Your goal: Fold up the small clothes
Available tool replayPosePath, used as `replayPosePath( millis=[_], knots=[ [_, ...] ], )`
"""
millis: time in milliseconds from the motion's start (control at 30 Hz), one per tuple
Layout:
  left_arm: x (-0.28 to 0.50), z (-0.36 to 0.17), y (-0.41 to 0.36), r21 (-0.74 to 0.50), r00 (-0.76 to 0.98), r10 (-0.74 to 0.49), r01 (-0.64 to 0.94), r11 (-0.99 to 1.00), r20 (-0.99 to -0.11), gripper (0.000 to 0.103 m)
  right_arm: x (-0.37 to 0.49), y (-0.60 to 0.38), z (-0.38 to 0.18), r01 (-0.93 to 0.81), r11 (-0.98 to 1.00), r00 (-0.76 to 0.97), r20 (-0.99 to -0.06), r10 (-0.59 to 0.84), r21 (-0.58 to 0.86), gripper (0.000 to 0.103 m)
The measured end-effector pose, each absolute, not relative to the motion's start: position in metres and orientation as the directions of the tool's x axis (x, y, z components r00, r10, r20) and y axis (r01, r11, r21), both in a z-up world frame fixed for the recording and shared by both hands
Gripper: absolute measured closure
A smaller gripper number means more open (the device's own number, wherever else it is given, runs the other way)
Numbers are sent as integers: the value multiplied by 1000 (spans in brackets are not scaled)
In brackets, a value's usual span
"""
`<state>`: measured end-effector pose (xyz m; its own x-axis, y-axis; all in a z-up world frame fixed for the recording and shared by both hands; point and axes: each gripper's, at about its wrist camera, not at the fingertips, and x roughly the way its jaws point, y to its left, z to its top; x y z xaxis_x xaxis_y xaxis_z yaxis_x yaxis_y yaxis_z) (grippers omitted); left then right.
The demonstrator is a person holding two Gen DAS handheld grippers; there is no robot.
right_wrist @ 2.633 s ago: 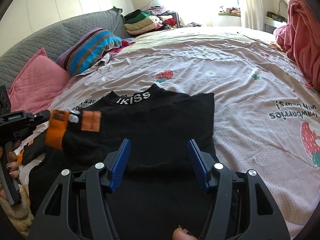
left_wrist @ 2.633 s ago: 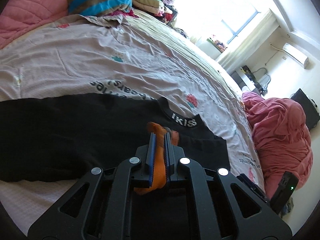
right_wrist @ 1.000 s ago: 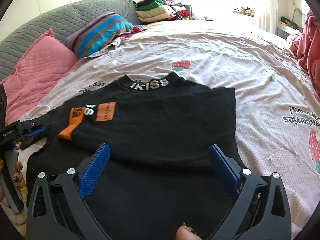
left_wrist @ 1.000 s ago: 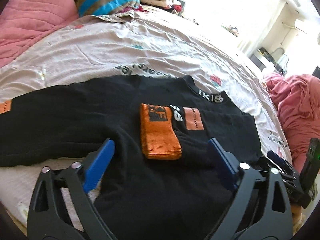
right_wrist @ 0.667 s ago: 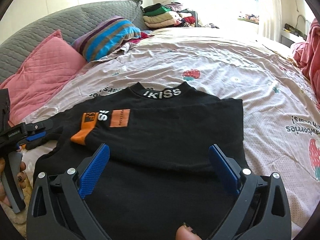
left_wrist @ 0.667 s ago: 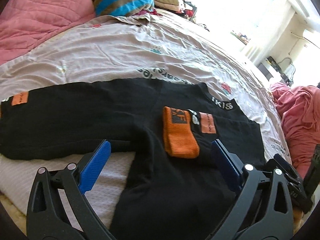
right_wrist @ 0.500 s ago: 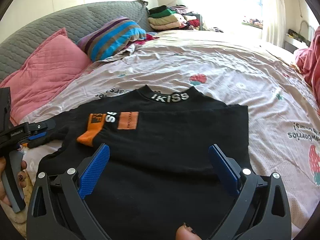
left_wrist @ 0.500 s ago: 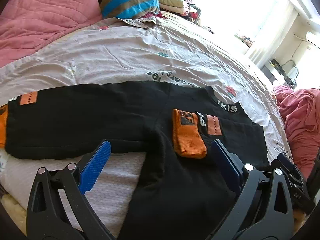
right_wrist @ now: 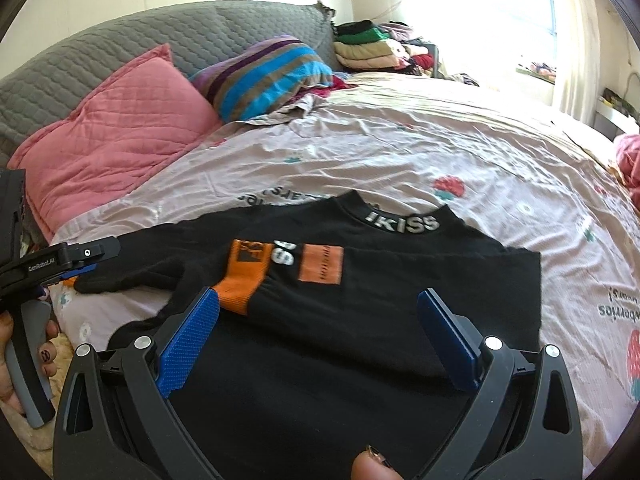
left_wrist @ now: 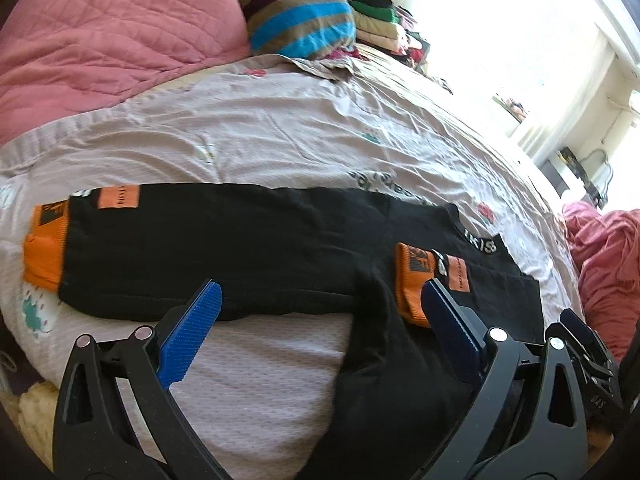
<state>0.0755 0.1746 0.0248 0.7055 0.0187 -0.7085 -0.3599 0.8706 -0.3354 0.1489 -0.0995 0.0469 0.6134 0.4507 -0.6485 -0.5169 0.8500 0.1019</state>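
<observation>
A black long-sleeved top (left_wrist: 248, 248) (right_wrist: 360, 320) with an "IKISS" collar lies flat on the bed. One sleeve is folded across the body, its orange cuff (left_wrist: 412, 280) (right_wrist: 244, 276) lying on the chest. The other sleeve stretches out flat to the left, its orange cuff (left_wrist: 44, 248) at the bed's edge. My left gripper (left_wrist: 320, 304) is open and empty, above the near hem and armpit. My right gripper (right_wrist: 320, 312) is open and empty above the body of the top. The left gripper also shows in the right wrist view (right_wrist: 60, 264).
The bed has a pale printed sheet (left_wrist: 280, 136) (right_wrist: 440, 144). A pink pillow (left_wrist: 104, 40) and a striped pillow (left_wrist: 300, 20) lie at its head, with a stack of folded clothes (right_wrist: 368, 48) behind. A pink blanket (left_wrist: 604, 264) is heaped at the right.
My left gripper let go of the folded sleeve's cuff, opened, and drew back to the left; the outstretched sleeve's cuff has come into view. My right gripper opened wider and pulled back a little.
</observation>
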Motion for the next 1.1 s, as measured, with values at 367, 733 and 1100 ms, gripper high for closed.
replayPosePath(
  millis=[367,733,1100],
  knots=[
    [52,27,217,-357,705,92,-462,812,-703,10,145,-51,56,-591,802,582,-641,500,88,5],
    [32,14,260,-377,669,140,-565,734,-730,10,141,-3,60,-656,751,545,-640,542,77,5],
    [14,2,292,-405,651,158,-625,667,-743,10,135,34,55,-708,701,496,-648,578,84,5]
  ],
)
